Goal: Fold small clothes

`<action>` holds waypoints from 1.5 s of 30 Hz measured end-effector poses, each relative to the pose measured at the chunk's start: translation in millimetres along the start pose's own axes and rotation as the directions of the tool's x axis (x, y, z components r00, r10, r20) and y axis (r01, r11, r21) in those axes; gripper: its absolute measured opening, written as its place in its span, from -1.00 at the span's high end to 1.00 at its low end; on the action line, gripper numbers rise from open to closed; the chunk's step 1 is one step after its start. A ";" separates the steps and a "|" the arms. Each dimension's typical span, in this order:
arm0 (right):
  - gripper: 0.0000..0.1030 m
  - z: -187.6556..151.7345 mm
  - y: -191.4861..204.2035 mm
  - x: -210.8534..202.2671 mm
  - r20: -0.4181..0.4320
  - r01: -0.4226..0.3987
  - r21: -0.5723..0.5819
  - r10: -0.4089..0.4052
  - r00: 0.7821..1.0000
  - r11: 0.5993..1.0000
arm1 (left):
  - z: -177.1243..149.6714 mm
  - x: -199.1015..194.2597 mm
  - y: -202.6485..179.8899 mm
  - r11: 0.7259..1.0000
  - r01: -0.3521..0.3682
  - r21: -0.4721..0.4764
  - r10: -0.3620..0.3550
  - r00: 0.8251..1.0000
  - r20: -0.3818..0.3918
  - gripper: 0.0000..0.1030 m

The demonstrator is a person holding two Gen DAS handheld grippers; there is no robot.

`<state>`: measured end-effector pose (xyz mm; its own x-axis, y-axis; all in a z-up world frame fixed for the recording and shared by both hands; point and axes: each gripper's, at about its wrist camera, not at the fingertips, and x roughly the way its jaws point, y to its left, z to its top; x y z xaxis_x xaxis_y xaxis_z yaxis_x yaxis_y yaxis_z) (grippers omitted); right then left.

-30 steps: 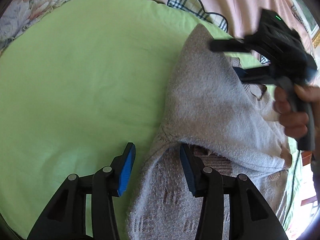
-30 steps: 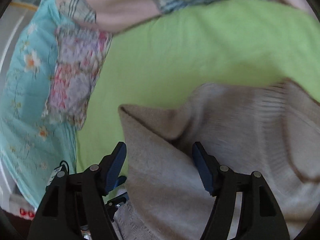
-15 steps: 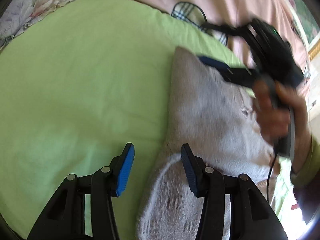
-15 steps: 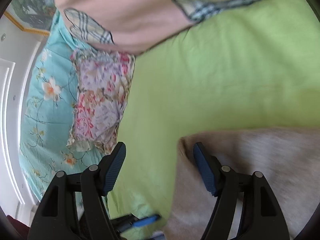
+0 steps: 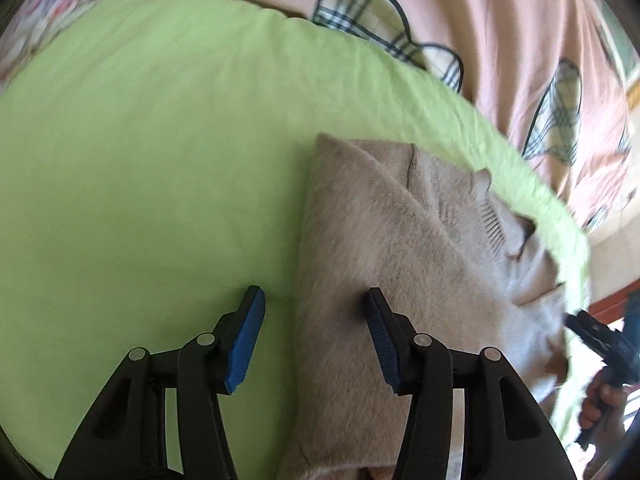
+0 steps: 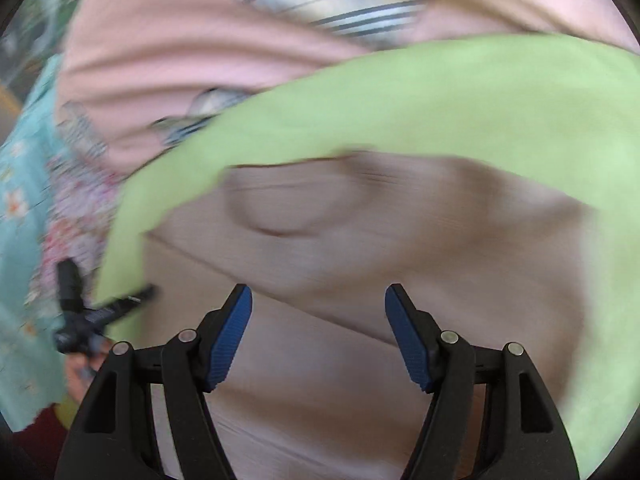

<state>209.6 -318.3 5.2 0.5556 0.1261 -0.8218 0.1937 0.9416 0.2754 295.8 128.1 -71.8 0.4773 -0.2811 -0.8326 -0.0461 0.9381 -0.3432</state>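
So in the left wrist view, the green sheet [image 5: 140, 168] fills everything from 7 to 11 o'clock, with a floral pillow [image 5: 52, 12] blurred and cut off by the lens at about 10. The left gripper [image 5: 314, 340] sits at 6 with its jaws partway apart and nothing pinched. Its left pad is over bare sheet, its right pad over the sweater, and I can't tell if that pad actually touches the knit.

The beige sweater [image 5: 400, 260] lies folded on the sheet from centre out toward 4 o'clock, and its lower end is hidden behind the gripper body. A pink plaid-patch blanket [image 5: 500, 40] runs from 12 to 2. At 4, the other gripper's tip and a hand [image 5: 600, 404] are half cropped.

The right wrist view is badly smeared. The right gripper [image 6: 318, 336] is wide but its jaws are closing, with the sweater [image 6: 400, 240] lying below them, unheld. A dark gripper shape at 8 is hard to make out.
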 end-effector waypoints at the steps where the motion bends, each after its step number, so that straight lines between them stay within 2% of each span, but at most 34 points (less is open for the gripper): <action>1: -0.35 -5.6 -12.3 -6.5 0.004 0.027 0.017 -0.027 1.000 0.999 | -2.3 -1.2 -2.7 1.000 -0.012 0.015 0.011 1.000 0.005 0.00; 4: -0.31 -24.1 -40.4 -18.6 -0.020 0.076 0.053 -0.076 0.997 0.996 | -4.4 -1.5 -7.9 0.999 -0.032 0.039 0.032 0.999 0.008 0.03; 5: -0.22 -27.5 -43.0 -18.6 -0.030 0.073 0.046 -0.072 0.997 0.996 | -5.3 -1.3 -8.9 0.998 -0.033 0.047 0.032 0.999 0.013 0.30; 7: 0.09 -34.6 -35.5 -11.9 -0.064 0.066 0.005 -0.066 0.996 0.998 | -5.0 -1.0 -14.3 0.997 -0.032 0.070 0.031 0.999 0.012 0.68; 8: 0.47 -38.4 -30.4 -8.1 -0.085 0.077 -0.024 -0.079 0.993 0.997 | -4.7 -1.2 -24.1 0.993 -0.065 0.095 0.063 0.998 0.025 0.79; 9: 0.85 -40.1 -21.2 -1.9 -0.115 0.101 -0.071 -0.108 0.987 0.992 | -5.1 -3.8 -30.0 0.989 -0.089 0.118 0.085 0.996 0.038 0.82; 12: 0.85 -34.8 -11.4 -14.7 -0.051 0.099 -0.082 -0.103 0.993 0.992 | -6.8 -18.7 -41.4 0.977 -0.148 0.151 0.133 0.985 0.106 0.83; 14: 0.85 -36.5 -18.4 -20.5 -0.023 0.138 -0.049 -0.139 0.990 0.989 | -7.8 -16.6 -40.2 0.971 -0.192 0.141 0.177 0.978 0.111 0.82; 17: 0.85 -42.0 -39.0 0.7 -0.097 0.218 -0.008 -0.218 0.971 0.976 | -11.4 2.1 -40.0 0.954 -0.252 0.164 0.244 0.967 0.070 0.74; 19: 0.85 -43.2 -42.6 3.4 -0.088 0.204 0.005 -0.203 0.975 0.979 | -12.6 -2.5 -43.5 0.946 -0.273 0.175 0.263 0.962 0.076 0.72; 21: 0.69 -41.0 -39.2 -8.2 -0.059 0.170 0.020 -0.169 0.984 0.985 | -16.8 -16.4 -45.4 0.954 -0.253 0.161 0.244 0.967 0.075 0.70; 23: 0.62 -44.0 -39.2 -21.9 -0.032 0.141 0.036 -0.140 0.990 0.989 | -27.4 -29.3 -46.7 0.958 -0.241 0.157 0.233 0.970 0.069 0.56; 27: 0.61 -59.2 -35.2 -57.3 0.011 0.075 0.039 -0.076 0.997 0.996 | -71.0 -59.8 -47.0 0.958 -0.237 0.160 0.234 0.972 0.035 0.31; 28: 0.57 -69.3 -34.7 -67.7 0.016 0.050 0.042 -0.050 0.999 0.998 | -87.0 -70.2 -45.9 0.959 -0.240 0.153 0.240 0.971 0.018 0.12; 29: 0.34 -75.1 -34.7 -73.6 0.018 0.037 0.043 -0.038 0.999 0.998 | -98.1 -77.9 -44.0 0.960 -0.242 0.145 0.243 0.970 0.008 -0.10; 30: 0.00 -82.7 -32.8 -80.4 0.021 0.029 0.043 -0.030 0.999 0.999 | -114.9 -89.9 -42.2 0.962 -0.243 0.127 0.245 0.969 -0.005 -0.18; 32: -0.26 -99.8 -30.8 -95.0 0.050 0.023 0.031 -0.025 0.998 0.999 | -144.3 -108.5 -41.0 0.966 -0.243 0.093 0.248 0.968 -0.044 -0.28; 36: -0.26 -134.2 -28.7 -113.2 0.034 -0.012 0.005 0.012 0.999 1.000 | -197.5 -132.0 -44.6 0.963 -0.267 0.033 0.268 0.953 -0.143 -0.38; 41: -0.26 -170.1 -25.5 -129.8 0.002 -0.036 -0.017 0.036 0.999 0.999 | -251.8 -131.2 -66.5 0.974 -0.227 -0.005 0.217 0.937 -0.275 -0.45; 44: -0.26 -191.0 -23.8 -135.4 -0.030 -0.054 -0.035 0.053 0.998 0.998 | -272.3 -113.7 -83.1 0.958 -0.282 0.046 0.283 0.909 -0.307 -0.43; 45: -0.26 -197.0 -22.2 -136.3 -0.045 -0.049 -0.043 0.047 0.998 0.998 | -277.4 -109.4 -87.1 0.953 -0.294 0.073 0.302 0.902 -0.308 -0.33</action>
<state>-29.7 -294.8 12.8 0.5274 0.1844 -0.8293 0.1308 0.9469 0.2938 4.2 21.0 -71.4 0.1464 -0.0323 -0.9887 -0.1202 0.9915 -0.0502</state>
